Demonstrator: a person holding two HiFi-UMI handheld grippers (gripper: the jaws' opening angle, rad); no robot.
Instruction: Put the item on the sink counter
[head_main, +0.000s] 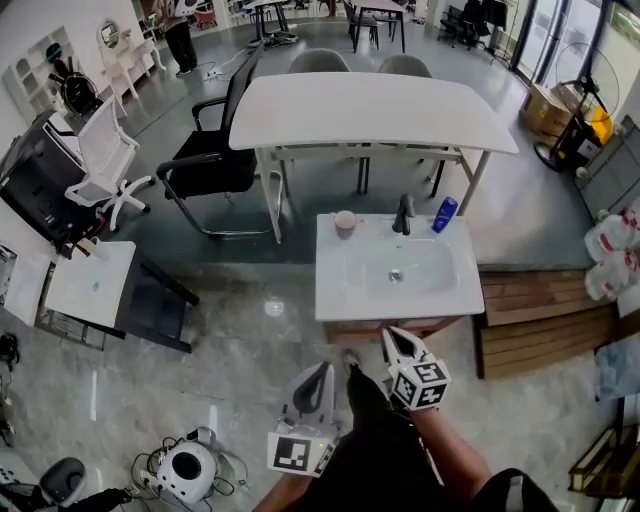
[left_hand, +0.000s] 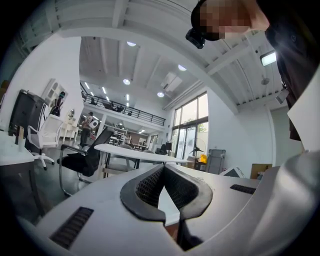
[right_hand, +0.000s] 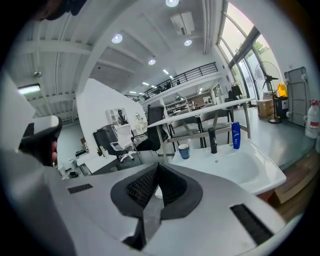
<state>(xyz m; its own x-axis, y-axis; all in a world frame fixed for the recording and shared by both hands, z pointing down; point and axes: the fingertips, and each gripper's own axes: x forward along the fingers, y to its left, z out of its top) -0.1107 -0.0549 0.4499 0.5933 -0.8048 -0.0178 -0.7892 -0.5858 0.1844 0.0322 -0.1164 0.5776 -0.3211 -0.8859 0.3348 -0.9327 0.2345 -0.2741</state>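
Both claws are closed and empty. My left gripper (left_hand: 162, 169) has its black ribbed rubber pads pressed tip to tip. My right gripper (right_hand: 157, 166) shows the same, its pads meeting in a narrow wedge with nothing between them. From the head view both hang low, just short of the counter's near edge, each carrying its marker cube.

Straight ahead is the glossy white rectangular sink counter (head_main: 335, 290), with a shallow rounded basin moulded into the slab. Along its back edge stand a small round cup (head_main: 345, 222), a black upright faucet (head_main: 403, 213) and a slim blue plastic bottle (head_main: 444, 213), each apart from the next. The cup looks pink from above but bluish in the right gripper view, so I won't vouch for its colour. I can't tell which of these the task means.

Behind the counter is a smooth white table (head_main: 370, 110) with rounded corners. A black office chair (head_main: 215, 160) sits at its left. A brown wooden plank platform (head_main: 540, 310) adjoins the counter's right side.
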